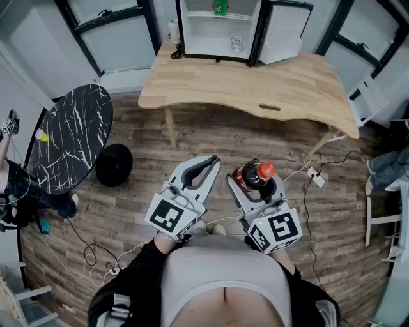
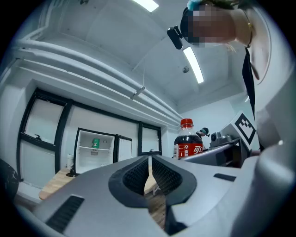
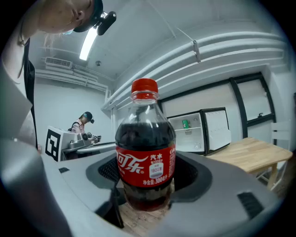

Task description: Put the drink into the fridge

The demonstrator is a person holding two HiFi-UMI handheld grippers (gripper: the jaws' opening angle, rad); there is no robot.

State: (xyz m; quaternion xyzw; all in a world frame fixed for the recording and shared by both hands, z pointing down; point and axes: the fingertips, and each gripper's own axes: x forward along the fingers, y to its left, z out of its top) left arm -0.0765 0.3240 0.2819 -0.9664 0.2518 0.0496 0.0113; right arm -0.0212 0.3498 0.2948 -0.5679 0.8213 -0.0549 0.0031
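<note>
Since the cola bottle (image 3: 144,157) looks full, heavy and slippery, the right gripper (image 1: 255,185) squeezes its fat middle, far from the open fridge (image 1: 204,30). The left gripper (image 1: 203,167) is closed and holds nothing.

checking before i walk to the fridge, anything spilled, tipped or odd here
Nothing stands out. The cola bottle sits upright and capped in the right gripper, the left gripper is shut and empty, and the fridge on the wooden table has its door open, with a green can upright on its shelf.
</note>
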